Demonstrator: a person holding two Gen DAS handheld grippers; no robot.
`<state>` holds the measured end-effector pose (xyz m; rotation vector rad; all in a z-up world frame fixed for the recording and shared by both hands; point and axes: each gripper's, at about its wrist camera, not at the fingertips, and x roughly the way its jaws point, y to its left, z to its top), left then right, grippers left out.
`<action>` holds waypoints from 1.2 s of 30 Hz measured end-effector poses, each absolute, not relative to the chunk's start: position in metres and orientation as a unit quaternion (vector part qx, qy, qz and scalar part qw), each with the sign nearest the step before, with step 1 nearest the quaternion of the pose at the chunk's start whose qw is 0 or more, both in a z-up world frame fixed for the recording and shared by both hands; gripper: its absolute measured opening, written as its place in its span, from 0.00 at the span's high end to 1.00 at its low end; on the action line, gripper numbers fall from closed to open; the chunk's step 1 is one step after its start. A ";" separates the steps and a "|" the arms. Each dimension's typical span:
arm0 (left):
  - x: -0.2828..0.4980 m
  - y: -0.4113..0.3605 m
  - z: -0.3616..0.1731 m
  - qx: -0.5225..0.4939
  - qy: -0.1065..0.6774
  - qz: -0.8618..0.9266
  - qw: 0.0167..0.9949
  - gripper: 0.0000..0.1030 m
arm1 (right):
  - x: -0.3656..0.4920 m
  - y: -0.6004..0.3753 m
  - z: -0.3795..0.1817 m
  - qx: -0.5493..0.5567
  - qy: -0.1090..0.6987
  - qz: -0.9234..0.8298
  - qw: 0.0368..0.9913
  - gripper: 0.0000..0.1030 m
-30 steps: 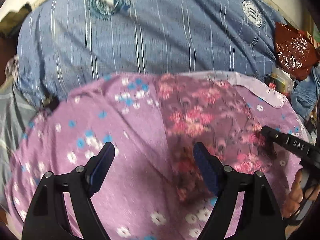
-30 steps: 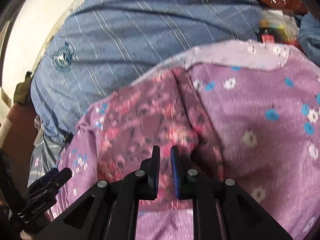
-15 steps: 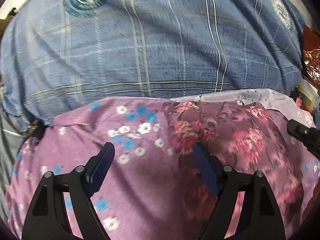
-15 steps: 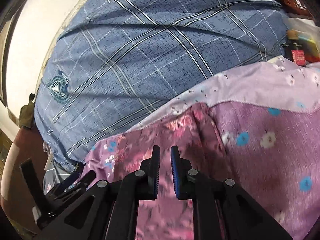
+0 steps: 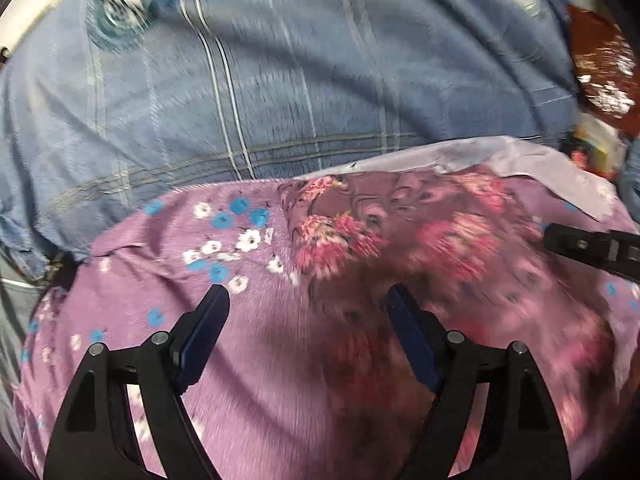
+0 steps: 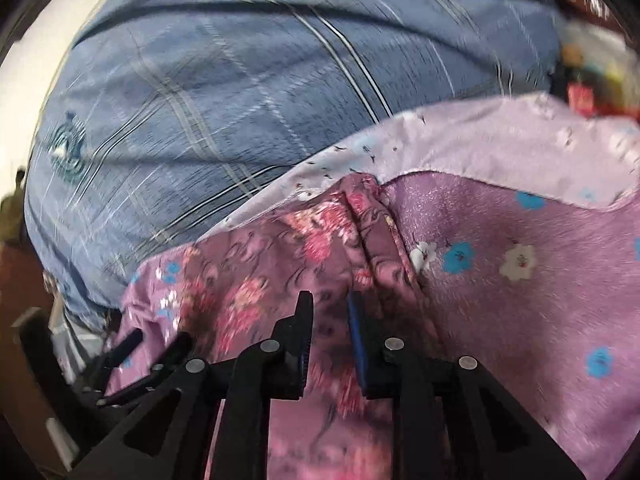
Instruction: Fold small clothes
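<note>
Spread over blue checked bedding (image 5: 280, 80): purple flowered garment (image 5: 248, 360) partly folded, left gripper (image 5: 308, 304) jaws wide and empty, right gripper (image 6: 328, 312) jaws opening, cloth just beyond them.

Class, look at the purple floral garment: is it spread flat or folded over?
Folded over, at least partly: the purple floral garment shows a pale inner side turned up along its far edge, over the blue plaid bedding.

Open blue plaid bedding (image 5: 304, 92) beyond the floral garment (image 5: 280, 360); cluttered at its far right by red packet (image 5: 600, 64).
</note>
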<state>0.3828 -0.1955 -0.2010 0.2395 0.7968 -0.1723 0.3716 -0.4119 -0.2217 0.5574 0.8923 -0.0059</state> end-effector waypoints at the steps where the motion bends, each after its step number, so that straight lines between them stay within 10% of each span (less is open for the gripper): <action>1: 0.370 -0.195 -0.199 0.119 0.379 -0.088 0.913 0.21 | 0.364 -0.408 -0.217 0.256 0.425 -0.006 0.869 0.80; 36: 0.312 -0.147 -0.218 0.056 0.358 -0.106 0.926 0.18 | 0.274 -0.315 -0.212 -0.035 0.360 -0.129 0.923 0.74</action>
